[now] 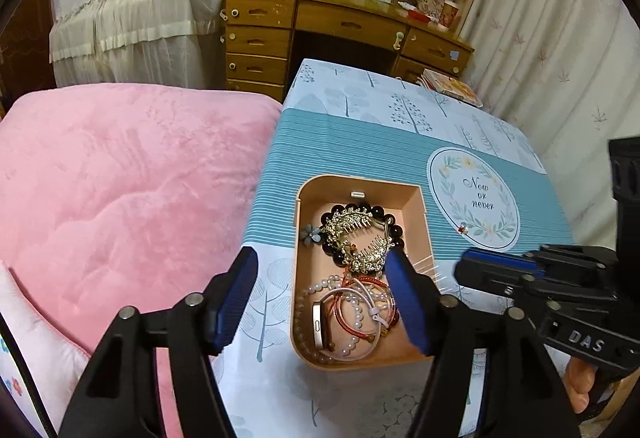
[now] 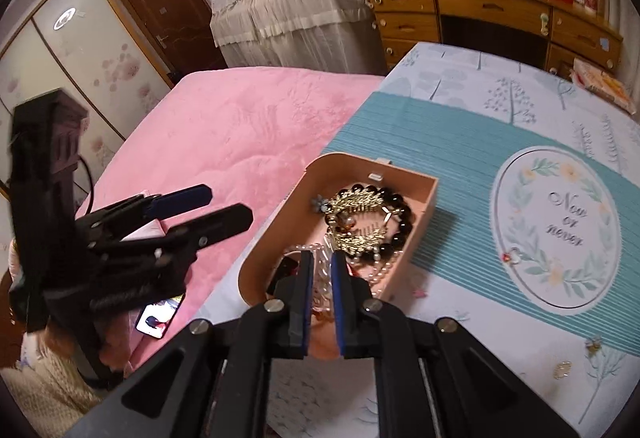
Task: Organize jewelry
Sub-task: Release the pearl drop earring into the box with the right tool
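The jewelry box (image 1: 362, 274) sits open on the patterned tablecloth (image 1: 400, 142), holding a black bead bracelet (image 1: 394, 230), gold hair comb (image 1: 352, 224) and pearl strands (image 1: 352, 346). The left gripper (image 1: 320, 302) hangs above the box, jaws spread wide, gripping nothing. The right gripper (image 2: 322, 298) is narrowed over the pearls; whether it pinches a strand cannot be determined. A small ring (image 2: 514, 256) lies apart on the cloth, probably awaiting collection

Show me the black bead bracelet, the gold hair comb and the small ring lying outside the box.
black bead bracelet (image 1: 396, 231), left wrist view, beads on its right side.
gold hair comb (image 1: 347, 219), left wrist view, upper leafy part.
small ring (image 2: 515, 256), right wrist view, its band.
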`<state>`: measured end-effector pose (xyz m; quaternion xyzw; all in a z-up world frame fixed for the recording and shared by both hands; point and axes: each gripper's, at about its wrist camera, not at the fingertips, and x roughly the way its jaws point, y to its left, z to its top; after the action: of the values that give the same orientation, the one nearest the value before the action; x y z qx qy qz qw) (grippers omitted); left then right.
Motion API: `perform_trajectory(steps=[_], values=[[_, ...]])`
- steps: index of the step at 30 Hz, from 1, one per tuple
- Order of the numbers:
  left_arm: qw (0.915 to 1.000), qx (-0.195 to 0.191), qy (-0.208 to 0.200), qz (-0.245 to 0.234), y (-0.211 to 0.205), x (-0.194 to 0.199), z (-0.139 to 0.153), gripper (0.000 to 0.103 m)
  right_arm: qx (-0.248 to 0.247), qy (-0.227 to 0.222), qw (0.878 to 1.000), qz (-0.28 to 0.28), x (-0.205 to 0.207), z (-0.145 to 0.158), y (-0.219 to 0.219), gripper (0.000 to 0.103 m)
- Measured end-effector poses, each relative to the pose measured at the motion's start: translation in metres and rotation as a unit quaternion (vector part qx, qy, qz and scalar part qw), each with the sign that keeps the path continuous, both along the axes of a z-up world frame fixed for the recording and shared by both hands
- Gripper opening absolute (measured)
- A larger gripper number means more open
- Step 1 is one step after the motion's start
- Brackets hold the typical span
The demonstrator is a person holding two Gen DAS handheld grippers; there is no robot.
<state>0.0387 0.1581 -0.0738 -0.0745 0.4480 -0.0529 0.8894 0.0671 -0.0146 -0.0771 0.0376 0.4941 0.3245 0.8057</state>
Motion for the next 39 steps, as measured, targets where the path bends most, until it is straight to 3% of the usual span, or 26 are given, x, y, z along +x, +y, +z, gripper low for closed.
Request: perform_trajectory(steps=[4,11,21,30,32,39], values=[[1.0000,0.008,0.002,-0.004,-0.002,0.000,-0.001,0.066,0.013,-0.002,1.000,-0.009,-0.001,0.003,-0.007,0.010],[0.9999,0.006,0.004,-0.015,-0.006,0.002,-0.002,0.066,-0.012,-0.033,0.998,-0.047,-0.009,0.011,-0.038,0.010],[0.9987,0.026,0.002,-0.043,-0.037,0.002,0.005,0.071,-0.029,-0.045,0.988,-0.148,-0.011,0.022,-0.139,0.010],[0.9935,0.040,-0.001,-0.107,-0.106,0.005,0.015,0.072,-0.038,-0.063,0.977,-0.202,-0.024,0.029,-0.204,0.010],[0.9913,0.038,-0.002,-0.126,-0.126,0.004,0.014,0.079,-0.034,-0.061,0.975,-0.212,-0.027,0.023,-0.215,0.010],[0.9762,0.048,0.030,-0.210,-0.207,0.003,-0.017,0.080,-0.038,-0.041,0.971,-0.233,-0.037,-0.011,-0.243,0.010]])
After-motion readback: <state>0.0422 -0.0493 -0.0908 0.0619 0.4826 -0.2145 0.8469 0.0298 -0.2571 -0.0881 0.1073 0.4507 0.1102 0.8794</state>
